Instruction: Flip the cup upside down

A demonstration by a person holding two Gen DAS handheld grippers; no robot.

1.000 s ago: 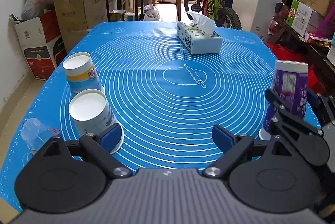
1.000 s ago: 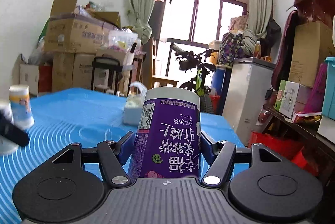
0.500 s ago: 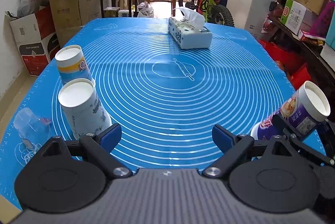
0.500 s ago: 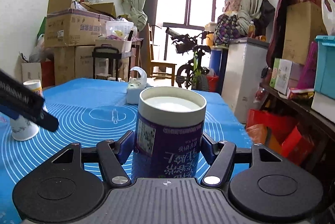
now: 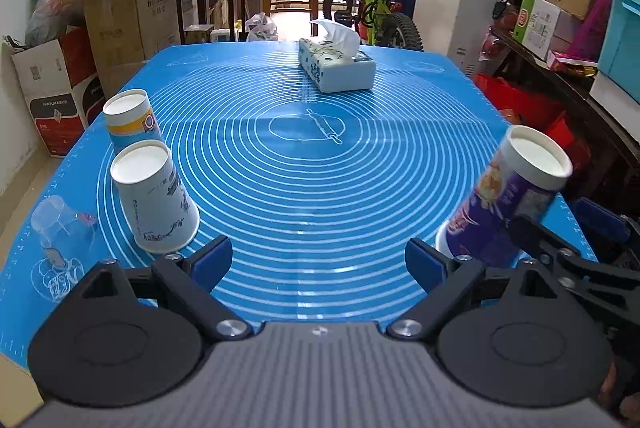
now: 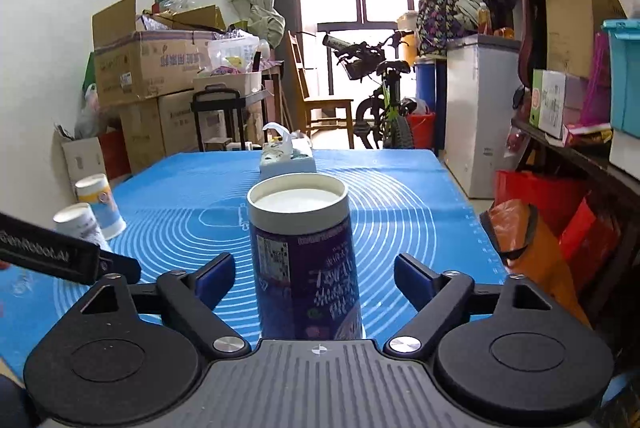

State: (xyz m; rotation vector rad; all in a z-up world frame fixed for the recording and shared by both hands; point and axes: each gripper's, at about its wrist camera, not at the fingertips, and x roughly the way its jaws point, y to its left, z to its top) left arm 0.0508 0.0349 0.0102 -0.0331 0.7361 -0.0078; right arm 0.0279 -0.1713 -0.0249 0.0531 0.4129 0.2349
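Note:
A purple paper cup [image 6: 306, 260] stands upside down on the blue mat [image 6: 400, 196], white base up; it also shows in the left wrist view [image 5: 508, 196]. My right gripper [image 6: 314, 280] is open, its jaws spread on either side of the cup without touching it. My left gripper [image 5: 318, 260] is open and empty above the mat's near edge. Two more paper cups stand upside down at the left: a white one [image 5: 154, 200] and a yellow-banded one [image 5: 130, 120].
A clear plastic cup [image 5: 60, 224] sits at the mat's left edge. A tissue box [image 5: 338, 66] stands at the far middle. Cardboard boxes, a bicycle and a white cabinet surround the table. A shelf with boxes runs along the right.
My right gripper held the purple cup, set it down upside down on the mat and opened. The left gripper stayed open and drifted slightly.

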